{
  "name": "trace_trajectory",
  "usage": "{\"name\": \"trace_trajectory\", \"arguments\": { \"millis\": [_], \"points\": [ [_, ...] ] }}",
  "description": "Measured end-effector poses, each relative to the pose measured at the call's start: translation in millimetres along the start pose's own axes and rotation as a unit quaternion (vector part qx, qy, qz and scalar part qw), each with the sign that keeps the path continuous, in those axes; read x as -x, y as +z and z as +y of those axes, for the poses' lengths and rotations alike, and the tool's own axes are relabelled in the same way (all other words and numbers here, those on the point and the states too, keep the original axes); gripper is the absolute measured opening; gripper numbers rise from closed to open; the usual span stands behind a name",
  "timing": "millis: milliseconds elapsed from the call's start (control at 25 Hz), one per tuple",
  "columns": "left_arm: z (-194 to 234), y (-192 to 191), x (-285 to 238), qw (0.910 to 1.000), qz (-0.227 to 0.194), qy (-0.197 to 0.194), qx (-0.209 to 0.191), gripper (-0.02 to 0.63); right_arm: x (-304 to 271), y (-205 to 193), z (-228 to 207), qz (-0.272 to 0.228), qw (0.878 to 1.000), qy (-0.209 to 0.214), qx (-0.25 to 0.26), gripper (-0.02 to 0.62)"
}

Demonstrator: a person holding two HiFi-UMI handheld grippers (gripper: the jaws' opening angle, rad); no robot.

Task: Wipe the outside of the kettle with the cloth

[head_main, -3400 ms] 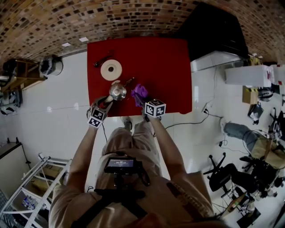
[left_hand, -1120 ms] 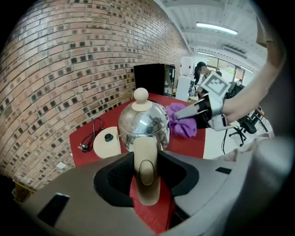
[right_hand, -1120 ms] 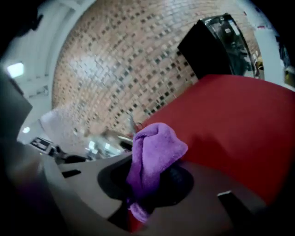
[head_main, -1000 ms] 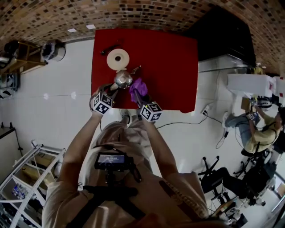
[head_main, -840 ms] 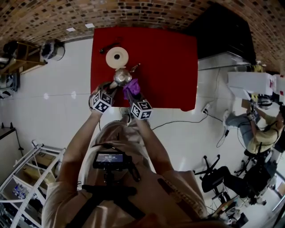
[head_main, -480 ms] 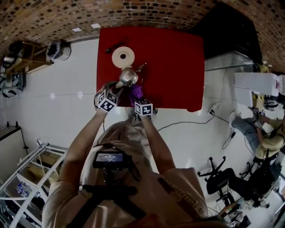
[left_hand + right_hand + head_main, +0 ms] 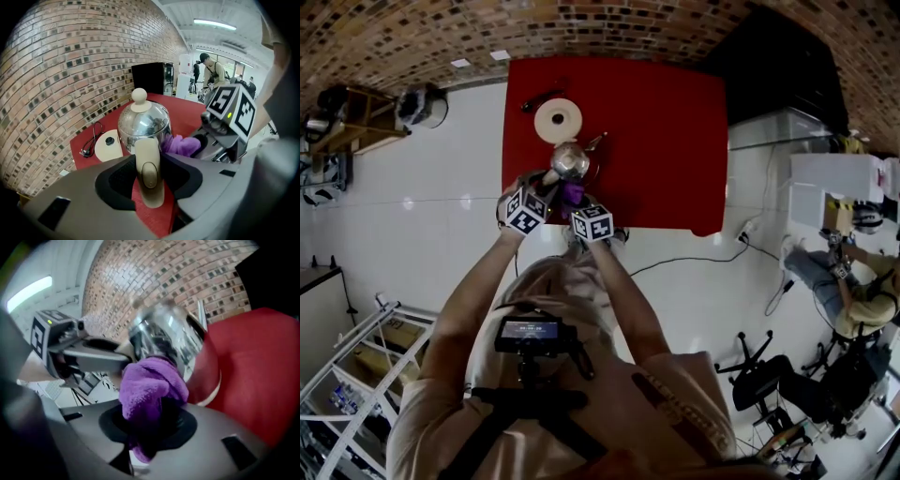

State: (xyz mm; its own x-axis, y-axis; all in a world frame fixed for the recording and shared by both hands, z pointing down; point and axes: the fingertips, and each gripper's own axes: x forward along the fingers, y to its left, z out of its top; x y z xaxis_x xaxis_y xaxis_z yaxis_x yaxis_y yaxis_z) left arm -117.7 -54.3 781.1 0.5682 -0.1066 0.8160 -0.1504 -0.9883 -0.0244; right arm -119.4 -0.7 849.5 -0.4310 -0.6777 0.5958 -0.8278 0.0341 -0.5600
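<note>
My kettle (image 7: 143, 123) is a polished steel dome standing upright at mid-frame in the left gripper view; cream knob on top; its cream handle (image 7: 149, 159) is clamped in my left gripper (image 7: 149, 185); my purple cloth (image 7: 150, 385), bunched in my right gripper (image 7: 149, 430), lies against the kettle's lower side.

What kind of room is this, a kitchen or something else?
Probably a lab or workshop rather than a kitchen. There is a bare brick wall, a glossy white floor, office chairs near a cluttered work area, a metal rack, and one lone red table.
</note>
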Motion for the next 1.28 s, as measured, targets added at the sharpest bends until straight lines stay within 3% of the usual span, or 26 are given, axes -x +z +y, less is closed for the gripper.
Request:
{"name": "trace_trajectory", "arguments": {
  "millis": [80, 160, 240, 360, 520, 600, 680, 720, 760, 840, 920, 1000, 1080, 1160, 1240, 1280],
  "points": [
    [-0.2, 0.5, 0.1, 1.0000, 0.000, 0.000, -0.006, 0.156, -8.8, -26.2, -21.3, 0.045, 0.998, -0.026, -0.032, 0.109],
    [0.4, -0.9, 0.9, 0.9998, 0.003, -0.002, -0.021, 0.158, -0.6, -36.5, -34.5, 0.059, 0.995, -0.034, -0.079, 0.109],
    [2.1, -4.8, 2.0, 0.9988, 0.013, -0.004, -0.047, 0.158, 22.0, -27.8, -44.5, 0.034, 0.992, -0.034, -0.119, 0.109],
    [5.1, -12.2, 2.6, 0.9933, 0.038, -0.007, -0.109, 0.155, 68.5, 11.2, -67.5, -0.032, 0.989, -0.053, -0.134, 0.109],
    [5.9, -20.2, 3.9, 0.9815, 0.057, -0.019, -0.182, 0.158, 133.2, 86.0, -81.7, -0.118, 0.988, -0.075, -0.061, 0.110],
    [8.4, -23.7, 4.7, 0.9741, 0.066, -0.019, -0.215, 0.158, 162.7, 112.2, -108.4, -0.131, 0.983, -0.128, -0.024, 0.110],
    [14.0, -27.9, 4.6, 0.9569, 0.081, -0.013, -0.279, 0.160, 185.8, 143.9, -128.5, -0.134, 0.978, -0.160, 0.018, 0.110],
    [18.3, -30.0, 4.4, 0.9437, 0.089, -0.008, -0.318, 0.161, 186.3, 157.9, -129.7, -0.132, 0.981, -0.137, 0.036, 0.110],
    [22.5, -31.5, 4.3, 0.9303, 0.095, -0.006, -0.354, 0.162, 178.6, 168.5, -124.5, -0.125, 0.987, -0.089, 0.048, 0.110],
    [28.1, -32.6, 4.5, 0.9114, 0.095, -0.013, -0.400, 0.164, 148.0, 178.9, -100.4, -0.090, 0.993, 0.043, 0.057, 0.110],
    [30.6, -32.8, 4.8, 0.9033, 0.090, -0.022, -0.419, 0.166, 109.7, 174.1, -69.9, -0.029, 0.984, 0.162, 0.063, 0.110],
    [30.8, -31.9, 4.9, 0.9015, 0.090, -0.029, -0.422, 0.167, 73.5, 152.4, -47.0, 0.050, 0.966, 0.243, 0.069, 0.110],
    [30.8, -28.9, 2.7, 0.9017, 0.094, -0.028, -0.421, 0.167, 46.0, 124.1, -47.7, 0.124, 0.950, 0.283, 0.053, 0.109],
    [31.0, -27.5, 1.1, 0.9025, 0.101, -0.020, -0.418, 0.167, 27.4, 103.5, -68.8, 0.162, 0.943, 0.292, -0.001, 0.109],
    [31.3, -29.5, 2.6, 0.9059, 0.110, -0.010, -0.409, 0.171, 10.8, 84.6, -91.8, 0.197, 0.943, 0.266, -0.032, 0.109],
    [31.4, -31.0, 3.8, 0.9086, 0.113, -0.005, -0.402, 0.173, 1.2, 71.4, -104.1, 0.224, 0.944, 0.239, -0.024, 0.109]
  ]
}}
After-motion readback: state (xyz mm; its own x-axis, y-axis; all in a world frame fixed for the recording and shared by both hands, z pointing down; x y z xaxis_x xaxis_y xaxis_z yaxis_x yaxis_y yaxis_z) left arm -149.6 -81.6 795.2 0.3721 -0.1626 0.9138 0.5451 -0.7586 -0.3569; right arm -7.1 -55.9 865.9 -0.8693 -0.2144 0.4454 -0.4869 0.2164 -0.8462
